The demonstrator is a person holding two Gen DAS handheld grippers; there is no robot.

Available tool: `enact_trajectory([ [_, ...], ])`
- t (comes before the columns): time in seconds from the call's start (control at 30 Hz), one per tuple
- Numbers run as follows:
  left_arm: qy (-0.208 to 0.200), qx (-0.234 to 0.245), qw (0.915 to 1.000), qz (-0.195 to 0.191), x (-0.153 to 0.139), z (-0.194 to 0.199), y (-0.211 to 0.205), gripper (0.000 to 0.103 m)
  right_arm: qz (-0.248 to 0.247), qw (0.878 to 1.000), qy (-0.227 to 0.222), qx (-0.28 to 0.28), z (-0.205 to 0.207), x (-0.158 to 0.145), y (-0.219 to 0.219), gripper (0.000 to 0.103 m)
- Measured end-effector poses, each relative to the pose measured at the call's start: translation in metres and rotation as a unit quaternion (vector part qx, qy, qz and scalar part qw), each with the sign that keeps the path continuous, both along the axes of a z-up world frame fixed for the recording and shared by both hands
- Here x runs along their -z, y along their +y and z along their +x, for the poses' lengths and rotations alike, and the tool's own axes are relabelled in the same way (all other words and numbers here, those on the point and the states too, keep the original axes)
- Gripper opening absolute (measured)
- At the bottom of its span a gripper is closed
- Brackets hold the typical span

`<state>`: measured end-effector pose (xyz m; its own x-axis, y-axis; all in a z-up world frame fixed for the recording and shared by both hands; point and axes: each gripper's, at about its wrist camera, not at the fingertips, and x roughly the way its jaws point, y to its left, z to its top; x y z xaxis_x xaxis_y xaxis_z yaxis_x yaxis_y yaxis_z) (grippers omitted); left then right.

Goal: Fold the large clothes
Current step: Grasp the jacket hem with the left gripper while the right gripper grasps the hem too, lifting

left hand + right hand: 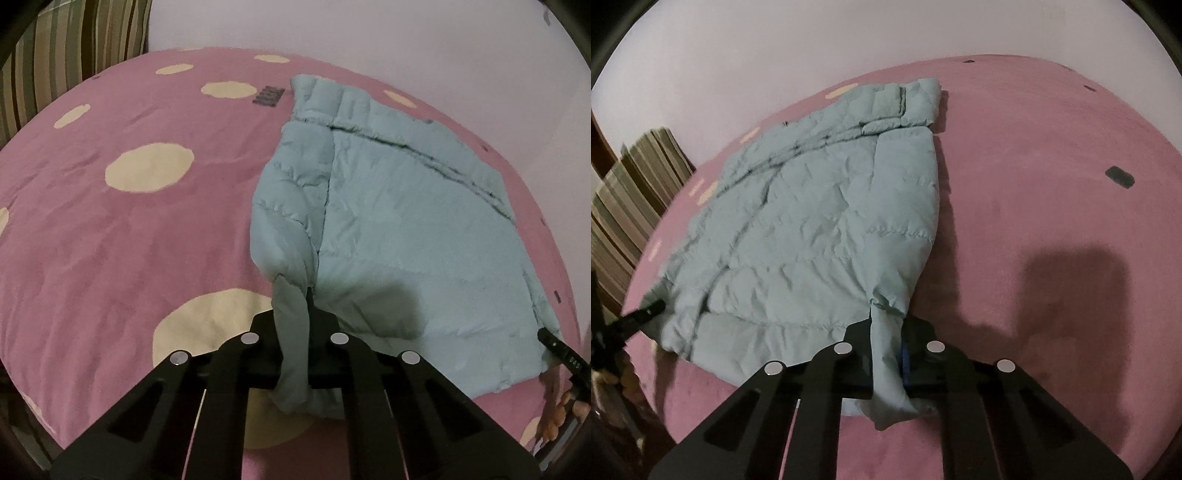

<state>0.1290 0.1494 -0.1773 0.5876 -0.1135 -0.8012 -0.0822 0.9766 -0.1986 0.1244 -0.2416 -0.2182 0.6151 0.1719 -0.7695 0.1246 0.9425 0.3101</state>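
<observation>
A pale blue quilted jacket (406,229) lies flat on a pink bedspread, its collar end at the far side. In the left wrist view my left gripper (293,317) is shut on the jacket's near left sleeve cuff (291,350), which hangs pinched between the black fingers. In the right wrist view the same jacket (812,229) spreads to the left, and my right gripper (886,332) is shut on the near right sleeve cuff (886,369). Each view shows the other gripper's tip at the jacket's opposite corner: the right gripper (554,343) and the left gripper (642,314).
The pink bedspread (147,229) has large cream dots. A striped pillow (62,59) stands at the far left corner, and the pillow (631,199) shows again beside the pale wall (775,55). A hand (557,413) shows at the right edge. Small dark tags (1119,176) lie on the bedspread (1052,184).
</observation>
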Motion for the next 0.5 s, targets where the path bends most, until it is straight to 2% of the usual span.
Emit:
enact_trajectory([
  [0.17, -0.031, -0.002, 0.9990, -0.033, -0.034, 0.003, 0.005, 0.006, 0.034, 0.999, -0.019, 0.003, 0.004, -0.020, -0.006, 0.006],
  [0.27, -0.049, 0.003, 0.9976, -0.050, -0.059, 0.018, 0.004, 0.006, 0.067, 0.997, -0.035, 0.001, 0.015, -0.039, -0.009, 0.006],
  [0.5, -0.092, 0.008, 0.9951, -0.034, -0.107, 0.084, -0.008, 0.006, 0.107, 0.991, -0.081, 0.008, 0.067, -0.081, -0.023, 0.006],
])
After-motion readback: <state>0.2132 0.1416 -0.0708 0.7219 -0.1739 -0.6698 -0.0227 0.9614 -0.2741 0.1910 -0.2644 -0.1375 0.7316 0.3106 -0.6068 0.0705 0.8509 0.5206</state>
